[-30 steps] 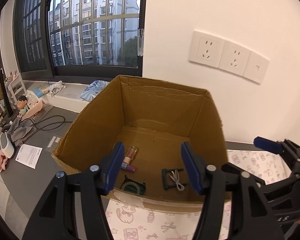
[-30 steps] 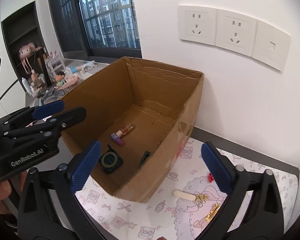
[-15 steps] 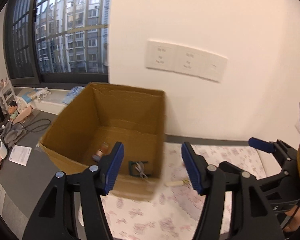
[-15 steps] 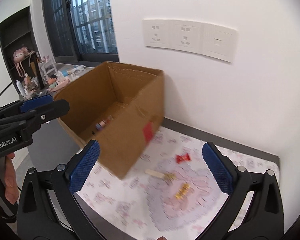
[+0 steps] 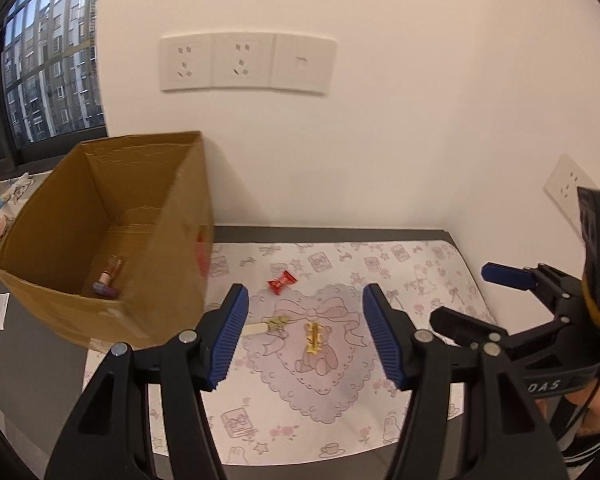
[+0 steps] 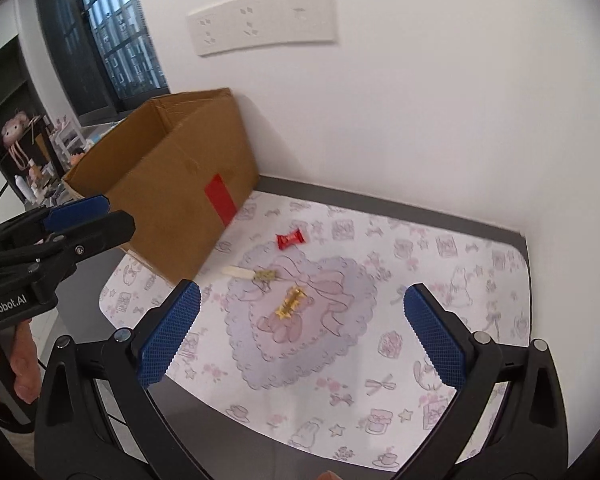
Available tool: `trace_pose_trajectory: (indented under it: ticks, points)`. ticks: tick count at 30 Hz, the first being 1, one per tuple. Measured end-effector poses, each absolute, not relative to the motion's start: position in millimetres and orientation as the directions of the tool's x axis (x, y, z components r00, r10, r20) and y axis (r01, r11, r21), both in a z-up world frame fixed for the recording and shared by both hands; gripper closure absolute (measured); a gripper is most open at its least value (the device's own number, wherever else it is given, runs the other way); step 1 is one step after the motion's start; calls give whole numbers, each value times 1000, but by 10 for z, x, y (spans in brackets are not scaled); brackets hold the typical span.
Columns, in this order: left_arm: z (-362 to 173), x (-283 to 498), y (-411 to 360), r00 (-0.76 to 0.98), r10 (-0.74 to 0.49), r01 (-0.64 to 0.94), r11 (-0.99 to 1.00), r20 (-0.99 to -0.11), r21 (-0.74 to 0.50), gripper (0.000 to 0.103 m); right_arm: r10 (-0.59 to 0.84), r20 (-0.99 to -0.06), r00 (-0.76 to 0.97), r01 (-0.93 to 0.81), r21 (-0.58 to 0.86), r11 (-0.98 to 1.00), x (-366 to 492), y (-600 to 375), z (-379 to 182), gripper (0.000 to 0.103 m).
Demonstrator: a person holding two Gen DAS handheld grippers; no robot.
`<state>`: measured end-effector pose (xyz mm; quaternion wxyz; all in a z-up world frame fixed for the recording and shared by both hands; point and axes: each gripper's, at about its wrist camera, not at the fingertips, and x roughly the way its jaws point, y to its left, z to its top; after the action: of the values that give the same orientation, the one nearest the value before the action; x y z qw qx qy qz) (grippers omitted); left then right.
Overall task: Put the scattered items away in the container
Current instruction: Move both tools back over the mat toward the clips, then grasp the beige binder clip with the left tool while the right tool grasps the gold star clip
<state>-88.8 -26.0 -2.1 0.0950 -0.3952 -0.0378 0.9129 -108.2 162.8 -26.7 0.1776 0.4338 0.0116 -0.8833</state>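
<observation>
Both grippers hover above the dark grey tabletop (image 6: 76,312) with nothing between their blue-padded fingers. The left gripper (image 5: 302,330) has its fingers spread; so does the right gripper (image 6: 300,332). On the white mat printed with pink motifs (image 6: 440,280) lie three loose items: a red-wrapped candy (image 6: 291,239) at 12 o'clock of the heart print, a gold-wrapped candy (image 6: 291,302) on the heart, and a pale stick with a gold-tipped end (image 6: 252,273) at 10 o'clock of it. The open brown cardboard box (image 5: 80,312) stands at 9 o'clock, holding a small pink-capped tube (image 5: 109,278).
</observation>
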Motion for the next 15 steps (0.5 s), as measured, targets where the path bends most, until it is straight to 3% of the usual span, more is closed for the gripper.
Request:
trace_pose_trajectory:
  ticks: [6, 10, 12, 15]
  points:
    - [-483, -1099, 47, -605, 193, -146, -981, -773, -131, 44, -326, -797, -508, 296, 194, -935, -1199, 1848, -755, 14]
    - [-858, -1253, 89, -552, 182, -127, -983, -814, -134, 47, -305, -824, -477, 303, 172, -937, -1287, 1806, -1120, 33]
    - [-1061, -1341, 72, -519, 175, -114, -984, -837, -135, 56, -316, -830, -459, 313, 182, -932, -1343, 1772, -1286, 34]
    - [-1305, -1481, 24, -467, 180, -90, -984, -866, -156, 60, -328, -843, -426, 317, 200, -927, -1479, 1733, -1499, 34]
